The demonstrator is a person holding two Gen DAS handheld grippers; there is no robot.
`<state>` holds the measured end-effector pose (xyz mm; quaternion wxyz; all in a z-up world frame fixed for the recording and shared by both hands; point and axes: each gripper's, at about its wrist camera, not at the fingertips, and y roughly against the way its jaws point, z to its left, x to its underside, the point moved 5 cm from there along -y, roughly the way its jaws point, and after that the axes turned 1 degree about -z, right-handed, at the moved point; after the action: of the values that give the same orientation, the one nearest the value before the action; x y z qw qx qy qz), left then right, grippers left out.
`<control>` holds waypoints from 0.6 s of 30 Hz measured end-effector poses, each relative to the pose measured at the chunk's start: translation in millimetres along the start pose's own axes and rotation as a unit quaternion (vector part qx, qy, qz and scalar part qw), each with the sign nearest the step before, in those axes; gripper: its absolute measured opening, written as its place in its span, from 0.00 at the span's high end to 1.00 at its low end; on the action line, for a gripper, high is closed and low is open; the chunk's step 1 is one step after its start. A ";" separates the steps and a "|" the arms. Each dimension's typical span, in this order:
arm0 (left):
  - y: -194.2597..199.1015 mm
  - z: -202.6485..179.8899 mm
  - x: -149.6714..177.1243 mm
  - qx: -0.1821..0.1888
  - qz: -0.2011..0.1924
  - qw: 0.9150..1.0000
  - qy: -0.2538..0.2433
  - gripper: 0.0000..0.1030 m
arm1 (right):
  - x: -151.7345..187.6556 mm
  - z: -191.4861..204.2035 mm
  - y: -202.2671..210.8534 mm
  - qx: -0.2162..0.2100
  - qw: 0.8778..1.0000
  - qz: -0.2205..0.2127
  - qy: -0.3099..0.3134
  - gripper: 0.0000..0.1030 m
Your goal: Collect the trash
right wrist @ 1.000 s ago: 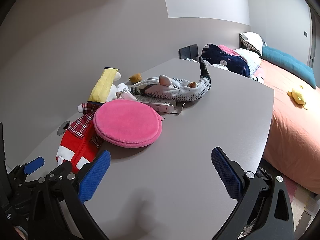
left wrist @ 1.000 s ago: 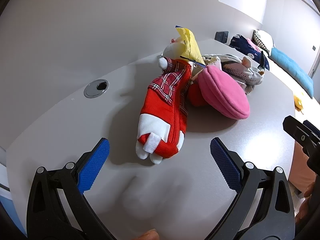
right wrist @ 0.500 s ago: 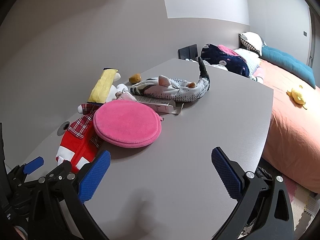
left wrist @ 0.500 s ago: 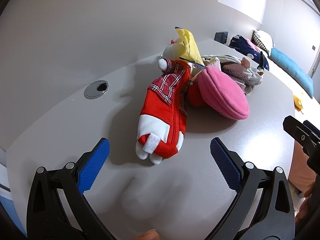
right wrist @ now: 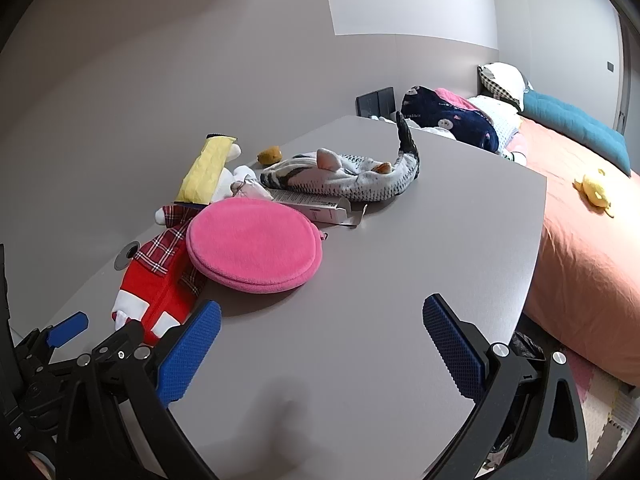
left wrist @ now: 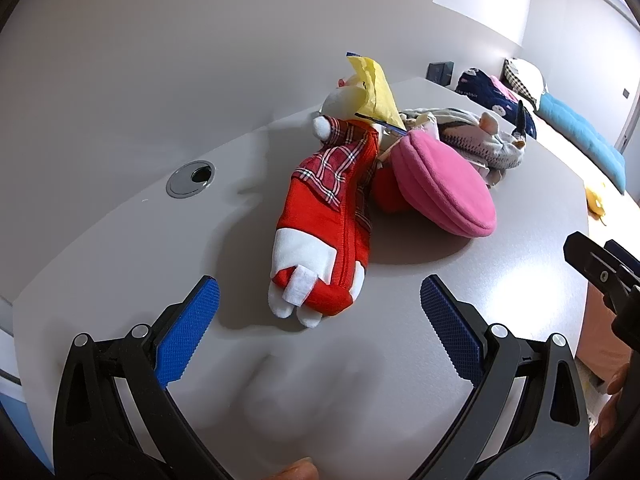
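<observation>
A pile lies on the grey table (right wrist: 360, 360): a yellow wrapper (right wrist: 206, 168) (left wrist: 376, 92) on a white-headed plush doll in red (left wrist: 328, 220) (right wrist: 156, 280), an opened white carton (right wrist: 316, 206) under a grey fish plush (right wrist: 344, 176), and a small brown scrap (right wrist: 270, 155) near the wall. A round pink pouch (right wrist: 252, 244) (left wrist: 440, 184) rests against the doll. My left gripper (left wrist: 316, 316) hovers open just short of the doll's feet. My right gripper (right wrist: 320, 332) stands open over bare table, nearer than the pouch. Neither holds anything.
A round cable hole (left wrist: 191, 174) is set into the table near the wall. Right of the table stands a bed (right wrist: 580, 220) with an orange cover, pillows and a small yellow toy (right wrist: 596, 192). The right gripper's frame (left wrist: 604, 276) shows at the left wrist view's right edge.
</observation>
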<state>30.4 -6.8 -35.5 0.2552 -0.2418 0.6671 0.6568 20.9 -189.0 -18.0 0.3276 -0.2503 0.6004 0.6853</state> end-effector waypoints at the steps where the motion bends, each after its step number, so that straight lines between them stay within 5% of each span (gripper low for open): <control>1: -0.2 0.3 0.1 -0.002 0.000 1.000 -0.001 0.06 | 0.0 -0.1 -0.2 0.000 1.000 0.000 0.000 0.02; 18: -14.0 23.1 -14.7 -0.015 0.009 1.000 0.015 0.06 | -23.5 21.1 -19.3 -0.024 0.999 0.012 0.038 0.02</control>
<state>51.2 15.8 -36.4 0.2354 -0.2498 0.6631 0.6652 52.0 -170.4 -10.1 0.2901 -0.2768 0.5988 0.6933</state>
